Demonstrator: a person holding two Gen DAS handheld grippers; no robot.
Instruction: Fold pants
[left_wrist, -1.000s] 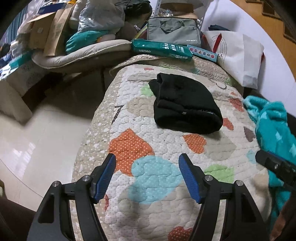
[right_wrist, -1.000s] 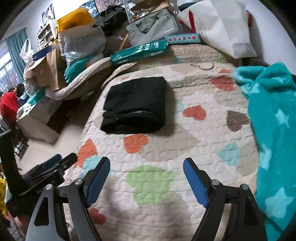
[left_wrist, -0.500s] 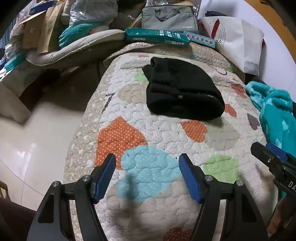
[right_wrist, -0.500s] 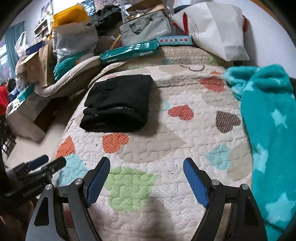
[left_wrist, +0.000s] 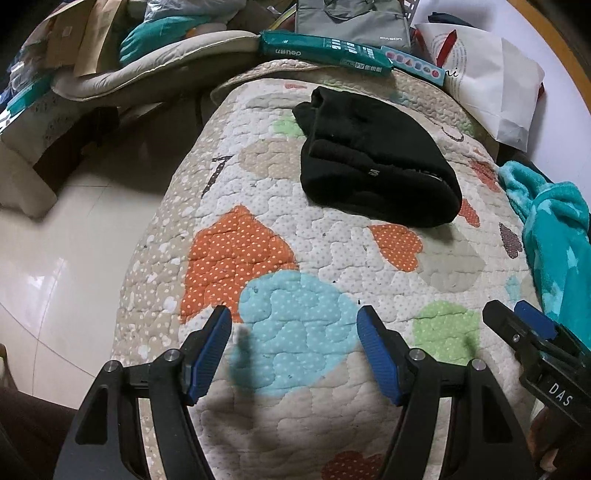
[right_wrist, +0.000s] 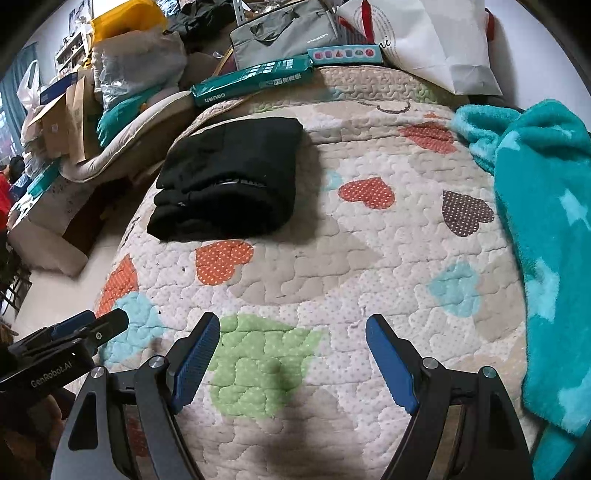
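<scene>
Pants (left_wrist: 373, 162) lie folded into a thick black bundle on the bed (left_wrist: 332, 258), well apart from both grippers. Left gripper (left_wrist: 293, 350) and right gripper (right_wrist: 291, 354) hang open, empty. Soft, floppy fabric; probably best pinched at a folded edge.

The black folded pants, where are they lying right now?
The black folded pants lie on the heart-patterned quilt, toward its far left edge in the right wrist view, just before the long green box and well left of the fluffy teal blanket.
</scene>
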